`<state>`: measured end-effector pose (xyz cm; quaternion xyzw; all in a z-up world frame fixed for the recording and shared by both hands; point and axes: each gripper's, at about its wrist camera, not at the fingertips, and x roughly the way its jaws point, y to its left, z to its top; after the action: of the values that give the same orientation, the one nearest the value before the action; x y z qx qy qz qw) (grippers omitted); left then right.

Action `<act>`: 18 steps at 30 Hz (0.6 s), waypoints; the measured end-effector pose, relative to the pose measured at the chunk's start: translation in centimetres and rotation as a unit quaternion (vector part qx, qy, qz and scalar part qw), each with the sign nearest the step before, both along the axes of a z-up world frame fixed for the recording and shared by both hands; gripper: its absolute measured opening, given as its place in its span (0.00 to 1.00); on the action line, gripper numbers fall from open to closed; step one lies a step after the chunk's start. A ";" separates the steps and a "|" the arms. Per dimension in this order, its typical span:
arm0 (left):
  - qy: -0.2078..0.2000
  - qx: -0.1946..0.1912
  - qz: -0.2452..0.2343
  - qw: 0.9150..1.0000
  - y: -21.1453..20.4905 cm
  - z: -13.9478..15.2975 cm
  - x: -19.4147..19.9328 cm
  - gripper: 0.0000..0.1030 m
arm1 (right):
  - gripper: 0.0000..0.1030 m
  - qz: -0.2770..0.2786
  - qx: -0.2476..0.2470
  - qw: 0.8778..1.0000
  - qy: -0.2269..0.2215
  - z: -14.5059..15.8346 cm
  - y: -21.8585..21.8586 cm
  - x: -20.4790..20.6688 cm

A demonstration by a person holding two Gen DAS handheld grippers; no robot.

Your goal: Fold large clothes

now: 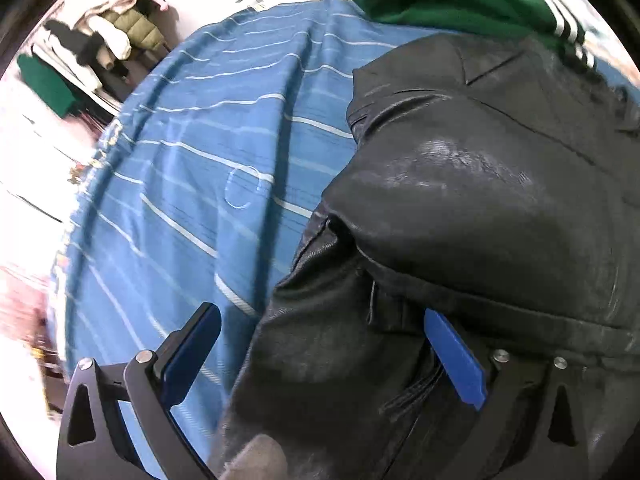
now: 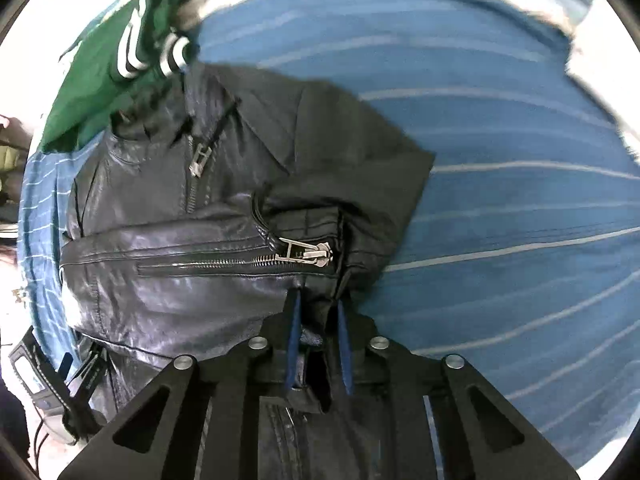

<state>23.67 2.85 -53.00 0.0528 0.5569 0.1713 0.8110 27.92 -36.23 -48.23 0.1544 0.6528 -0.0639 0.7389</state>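
Black leather jacket (image 2: pixel 192 248) lies bunched on the blue striped bedspread (image 2: pixel 500 208), its collar end touching a green garment (image 2: pixel 100 84); right hand-held gripper (image 2: pixel 318 312) is clamped on a fold of leather just below the chest zipper pull (image 2: pixel 304 255), jaws nearly together. Left hand-held gripper (image 1: pixel 320 340) stands wide apart, jacket edge between its fingers but not pinched. Risks, as judged: stiff, slick leather may slide from the narrow right-hand pinch if lifted; the left jaws may close on one layer only, skewing the fold; dragging could catch the green garment.
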 end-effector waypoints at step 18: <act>-0.041 -0.060 0.091 0.993 1.5 6.7 2.5 1.00 | 0.22 0.017 -0.076 0.994 0.082 -4.6 2.4 2.5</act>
<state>26.15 4.37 -46.28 -0.0541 0.5347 0.2125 0.8161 30.41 -33.79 -52.86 0.0807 0.7072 -0.1127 0.6933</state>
